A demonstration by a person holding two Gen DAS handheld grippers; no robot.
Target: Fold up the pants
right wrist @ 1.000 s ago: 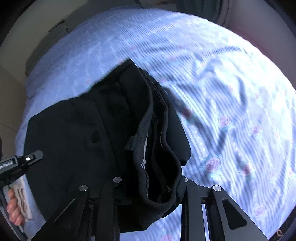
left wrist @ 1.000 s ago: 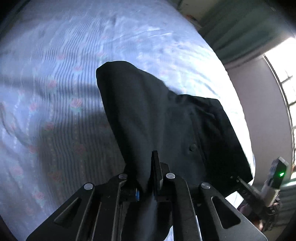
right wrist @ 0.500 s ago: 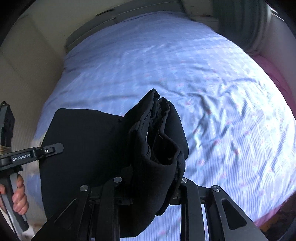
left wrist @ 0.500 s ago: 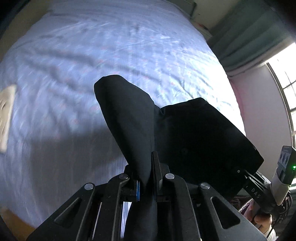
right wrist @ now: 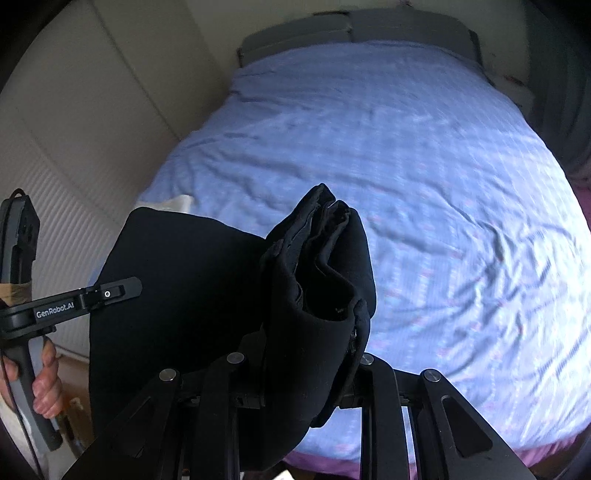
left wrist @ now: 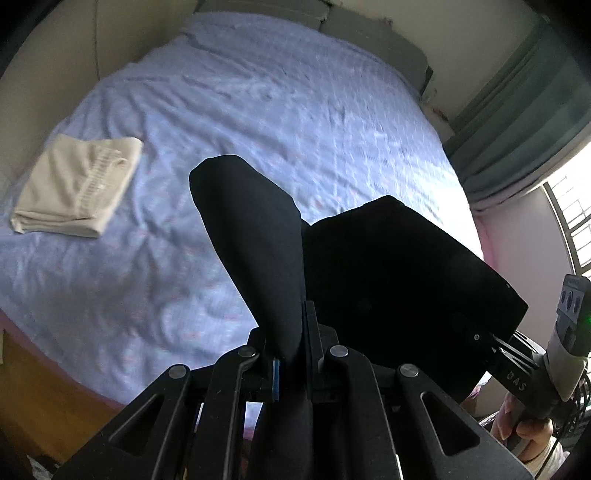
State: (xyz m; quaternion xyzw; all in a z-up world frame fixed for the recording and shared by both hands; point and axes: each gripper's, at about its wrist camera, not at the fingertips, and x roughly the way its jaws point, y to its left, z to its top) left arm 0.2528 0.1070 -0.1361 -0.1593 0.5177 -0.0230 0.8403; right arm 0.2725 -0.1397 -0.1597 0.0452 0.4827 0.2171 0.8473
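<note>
One pair of black pants [left wrist: 369,266] hangs in the air above the bed, folded into a thick bundle and stretched between two claws. The left claw [left wrist: 291,343] is clamped tight on a narrow folded end of the cloth, which rises in a rounded lobe from between its fingers; below the fingers more of the fabric drops out of sight. The right claw [right wrist: 306,354] is closed over a bulkier part, where several stacked layers [right wrist: 325,251] show as edges at the top of the fold. Between the two claws the cloth spreads as a flat dark panel. In each view the other claw appears at the frame's edge, held by a bare hand [right wrist: 44,384].

Beneath lies one bed [left wrist: 258,110] covered by a pale blue sheet with a faint pink flower pattern, wrinkled in many places. One folded cream garment [left wrist: 77,184] rests on the sheet near the bed's left edge, well apart from the pants. A grey headboard [right wrist: 351,29] stands at the far end against a cream wall [right wrist: 92,110]. On the right side hang green-grey curtains [left wrist: 517,122], next to a bright barred window [left wrist: 572,214]. A strip of wooden floor [left wrist: 40,398] shows beside the bed.
</note>
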